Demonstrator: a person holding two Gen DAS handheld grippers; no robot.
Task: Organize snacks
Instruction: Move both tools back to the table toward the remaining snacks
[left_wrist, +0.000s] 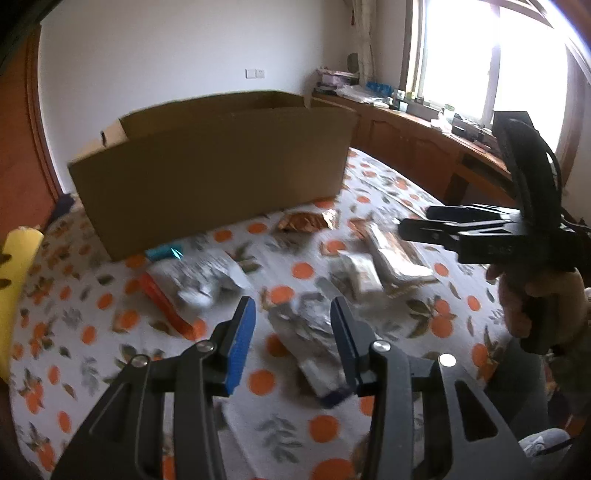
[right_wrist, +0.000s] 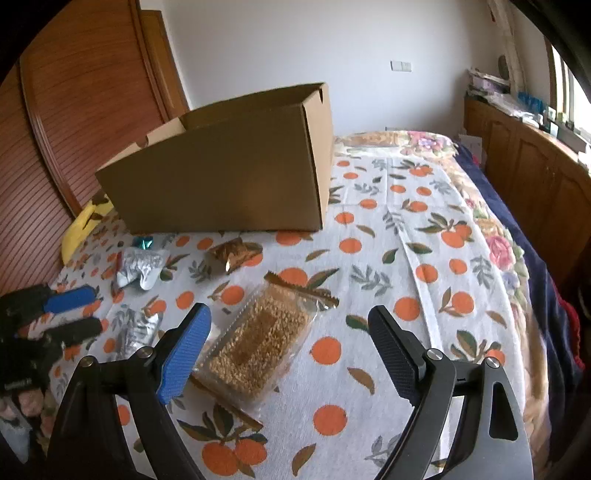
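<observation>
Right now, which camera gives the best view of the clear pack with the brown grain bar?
The right wrist view: the grain bar pack lies sharp and close, near the open right gripper, with its grainy surface plain to see. In the left wrist view the same pack is smaller, blurred and partly behind the right gripper.

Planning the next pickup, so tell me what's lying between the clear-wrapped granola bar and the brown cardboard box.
In the right wrist view, a small gold foil packet lies on the orange-print sheet between the granola bar and the cardboard box.

Left claw parted, right claw spread wide, both angled downward.
</observation>
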